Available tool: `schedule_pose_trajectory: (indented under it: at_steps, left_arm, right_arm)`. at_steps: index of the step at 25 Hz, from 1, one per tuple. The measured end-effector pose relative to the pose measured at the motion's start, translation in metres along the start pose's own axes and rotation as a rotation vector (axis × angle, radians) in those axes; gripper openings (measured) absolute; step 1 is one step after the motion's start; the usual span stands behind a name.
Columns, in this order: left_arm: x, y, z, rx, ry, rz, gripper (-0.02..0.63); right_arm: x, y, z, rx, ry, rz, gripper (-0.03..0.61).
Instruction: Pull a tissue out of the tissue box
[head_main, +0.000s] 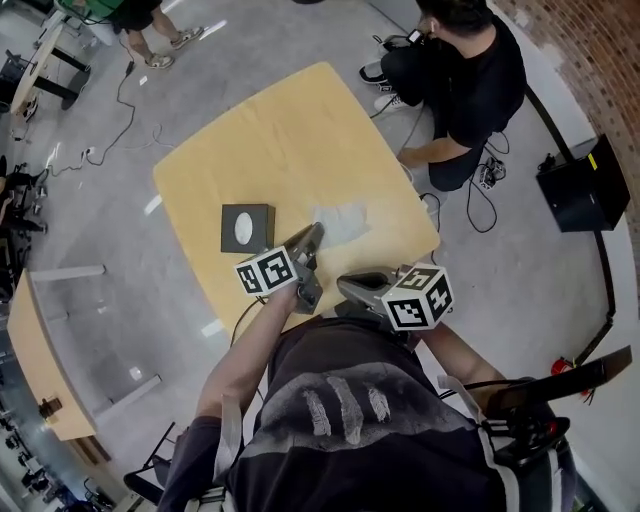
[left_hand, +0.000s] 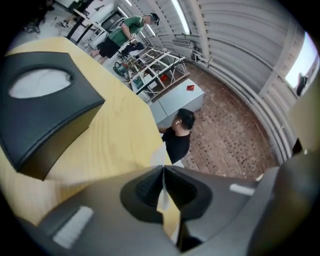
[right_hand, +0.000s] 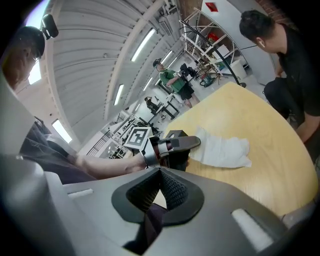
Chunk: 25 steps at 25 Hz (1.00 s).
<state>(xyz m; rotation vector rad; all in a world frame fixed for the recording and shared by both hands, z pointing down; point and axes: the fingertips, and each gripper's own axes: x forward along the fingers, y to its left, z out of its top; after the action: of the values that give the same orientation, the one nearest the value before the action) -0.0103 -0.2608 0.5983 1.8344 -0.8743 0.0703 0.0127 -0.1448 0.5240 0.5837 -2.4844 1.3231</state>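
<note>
Left claw (left_hand: 163, 168) is shut on a corner of the tissue (head_main: 341, 221), which lies spread on the worktop (head_main: 300, 130) near the tissue box (head_main: 246, 228). Right claw (right_hand: 160, 171) is closed, empty. Opening the left jaws fully before lifting away should leave the sheet flat.
</note>
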Motion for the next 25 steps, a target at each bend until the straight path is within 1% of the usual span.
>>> schedule_pose_trajectory:
  at_steps: [5, 7, 8, 9, 10, 12, 14, 17, 21, 25]
  left_arm:
    - [-0.006, 0.030, -0.017, 0.021, 0.037, 0.137, 0.006]
    - [-0.011, 0.040, -0.018, 0.032, 0.031, 0.191, 0.011]
    - [-0.014, 0.042, -0.018, 0.031, 0.025, 0.204, 0.018]
    - [-0.016, 0.044, -0.018, 0.028, 0.021, 0.209, 0.055]
    - [-0.017, 0.046, -0.019, 0.025, 0.022, 0.213, 0.115]
    - [-0.020, 0.051, -0.023, 0.032, 0.036, 0.241, 0.151]
    - [-0.024, 0.057, -0.026, 0.044, 0.048, 0.275, 0.208]
    - [-0.029, 0.064, -0.029, 0.041, 0.064, 0.311, 0.306]
    - [-0.035, 0.069, -0.029, 0.091, 0.093, 0.370, 0.386]
    - [-0.043, 0.067, -0.029, 0.153, 0.116, 0.390, 0.409]
  right_arm:
    - [-0.003, -0.003, 0.001, 0.006, 0.006, -0.008, -0.003]
    - [-0.002, -0.002, 0.001, 0.004, 0.013, -0.005, -0.003]
    - [-0.001, -0.001, 0.000, 0.003, 0.016, -0.002, -0.003]
    - [0.000, -0.001, 0.001, 0.003, 0.019, 0.001, -0.003]
    - [0.002, 0.000, 0.001, 0.003, 0.021, 0.004, -0.003]
    - [0.004, 0.000, 0.001, 0.003, 0.024, 0.008, -0.003]
    - [0.005, 0.000, 0.002, 0.000, 0.026, 0.011, -0.003]
    - [0.007, 0.000, 0.003, -0.005, 0.029, 0.011, -0.003]
    - [0.008, -0.001, 0.003, -0.008, 0.034, 0.010, -0.003]
    - [0.010, -0.001, 0.003, -0.012, 0.040, 0.013, -0.003]
